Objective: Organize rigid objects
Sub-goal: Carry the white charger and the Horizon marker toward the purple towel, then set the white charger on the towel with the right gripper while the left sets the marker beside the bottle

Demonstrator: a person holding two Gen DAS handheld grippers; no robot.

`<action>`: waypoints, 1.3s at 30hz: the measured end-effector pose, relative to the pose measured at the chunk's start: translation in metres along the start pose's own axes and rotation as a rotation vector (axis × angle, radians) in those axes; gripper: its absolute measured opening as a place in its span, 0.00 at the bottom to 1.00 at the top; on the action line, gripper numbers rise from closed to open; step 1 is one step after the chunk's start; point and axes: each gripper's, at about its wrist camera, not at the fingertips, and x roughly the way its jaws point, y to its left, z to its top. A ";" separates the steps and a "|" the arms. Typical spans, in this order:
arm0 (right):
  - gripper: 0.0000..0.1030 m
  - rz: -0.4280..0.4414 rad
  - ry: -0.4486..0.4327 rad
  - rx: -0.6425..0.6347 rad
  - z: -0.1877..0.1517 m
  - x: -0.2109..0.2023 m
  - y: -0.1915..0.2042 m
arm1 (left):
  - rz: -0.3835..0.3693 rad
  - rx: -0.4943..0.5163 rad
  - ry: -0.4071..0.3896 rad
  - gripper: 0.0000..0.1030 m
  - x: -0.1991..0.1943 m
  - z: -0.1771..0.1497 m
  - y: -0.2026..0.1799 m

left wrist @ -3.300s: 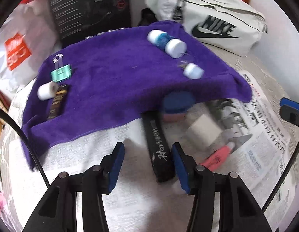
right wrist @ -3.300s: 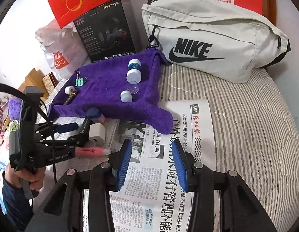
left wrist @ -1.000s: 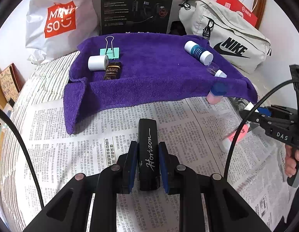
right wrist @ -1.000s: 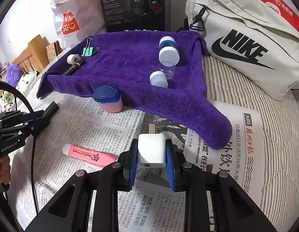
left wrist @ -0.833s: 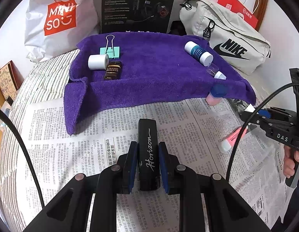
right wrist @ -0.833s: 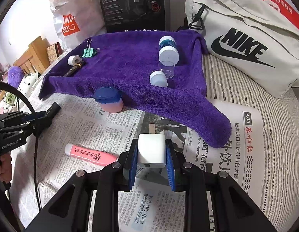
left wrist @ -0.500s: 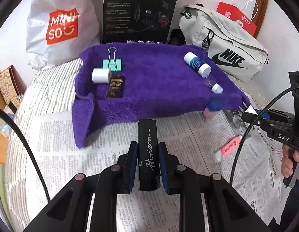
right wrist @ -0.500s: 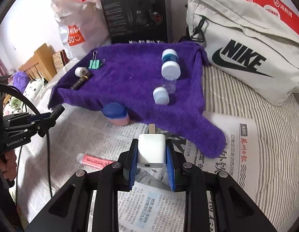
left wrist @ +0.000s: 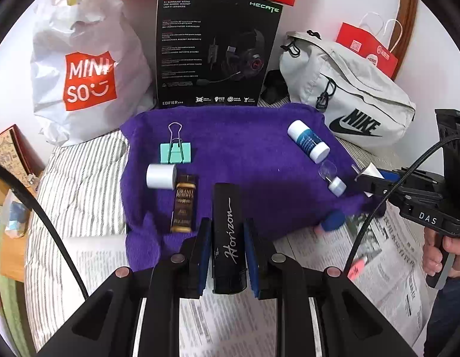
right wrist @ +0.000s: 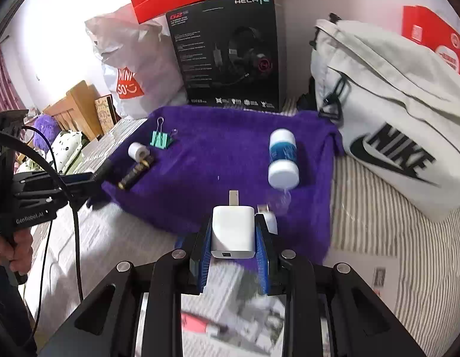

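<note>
My left gripper [left wrist: 226, 232] is shut on a black bar marked "Horizon" [left wrist: 228, 238], held above the front edge of the purple towel [left wrist: 244, 154]. My right gripper [right wrist: 233, 229] is shut on a white charger plug [right wrist: 233, 232], its prongs pointing toward the towel [right wrist: 215, 160]. On the towel lie a teal binder clip [left wrist: 175, 152], a white roll [left wrist: 161, 176], a brown-gold tube [left wrist: 183, 208], a blue-and-white bottle [left wrist: 308, 144] and a small clear vial with a white cap [left wrist: 334, 180]. A blue-capped pink jar [left wrist: 331, 223] and a pink tube [left wrist: 357, 267] rest on the newspaper.
Behind the towel stand a black headset box [left wrist: 215, 50], a white shopping bag [left wrist: 81, 68] and a grey sports bag [left wrist: 348, 98]. Newspaper [left wrist: 387, 261] covers the striped bedding in front. A hand [left wrist: 447, 253] grips the right tool's handle.
Both grippers have risen and moved forward toward the towel, each carrying its object. The towel and its items now sit lower and closer in both views.
</note>
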 end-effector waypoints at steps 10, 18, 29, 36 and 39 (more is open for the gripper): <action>0.26 -0.037 0.044 -0.006 0.038 0.055 0.002 | -0.003 -0.059 0.024 0.20 0.024 0.012 0.023; 0.26 -0.076 0.116 -0.010 0.051 0.103 -0.005 | 0.000 -0.071 0.027 0.20 0.029 0.015 0.035; 0.26 -0.120 0.128 -0.038 0.048 0.118 -0.007 | -0.013 -0.075 0.041 0.20 0.038 0.016 0.038; 0.39 -0.103 0.145 -0.044 0.049 0.116 -0.005 | -0.026 -0.068 0.050 0.20 0.043 0.021 0.035; 0.40 -0.108 0.129 -0.051 0.047 0.102 -0.004 | -0.026 -0.063 0.057 0.20 0.047 0.025 0.033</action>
